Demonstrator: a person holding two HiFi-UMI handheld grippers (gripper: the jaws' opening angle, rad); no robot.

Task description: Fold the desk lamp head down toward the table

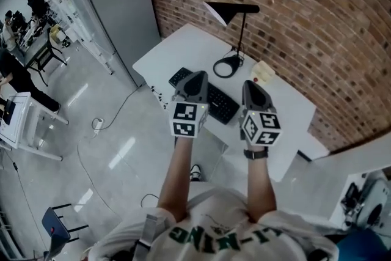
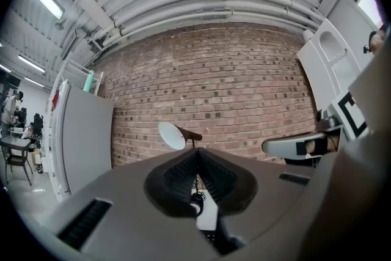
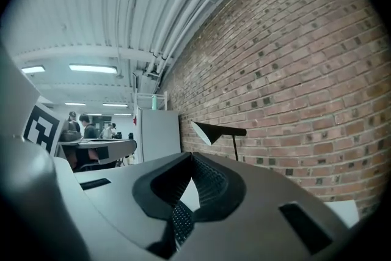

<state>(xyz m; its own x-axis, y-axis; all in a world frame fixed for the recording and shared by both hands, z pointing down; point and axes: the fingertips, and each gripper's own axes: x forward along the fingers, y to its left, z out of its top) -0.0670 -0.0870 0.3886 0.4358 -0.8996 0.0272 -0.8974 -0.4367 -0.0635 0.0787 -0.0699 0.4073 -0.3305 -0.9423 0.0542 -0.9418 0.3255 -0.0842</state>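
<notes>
**Before the table: both claws shut, lamp head not yet reached**

Over the near table edge, left gripper (image 1: 196,76) and right gripper (image 1: 252,85) side by side, pointing level toward 12 o'clock. Both clenched, with nothing between the jaws.

At 12 o'clock from them, lamp (image 1: 243,33) standing on the far side of the table (image 1: 174,49), close to the brick wall (image 1: 317,15). Head (image 1: 235,8) up on the pole, about level, reaching from the pole toward 9 o'clock. Round base (image 1: 225,66) below it. Well apart from both claws, so by judgement only the approach, no folding yet.

To do it well:
- Pass above the keyboard (image 1: 223,106), not through it.
- Open one claw before arriving, probably the right.
- Take the head near its joint and turn it down slowly.
- Steady the pole or base with the other claw, against possible tipping.

Edges and room:
- Wall just behind, from 12 to 2 o'clock, so little space there. Better to come in from 6 o'clock.
- Open table toward 9 o'clock, enough for the head to swing down.
- Small yellow pad (image 1: 263,72) at 3 o'clock of the base, to be kept clear of.
</notes>
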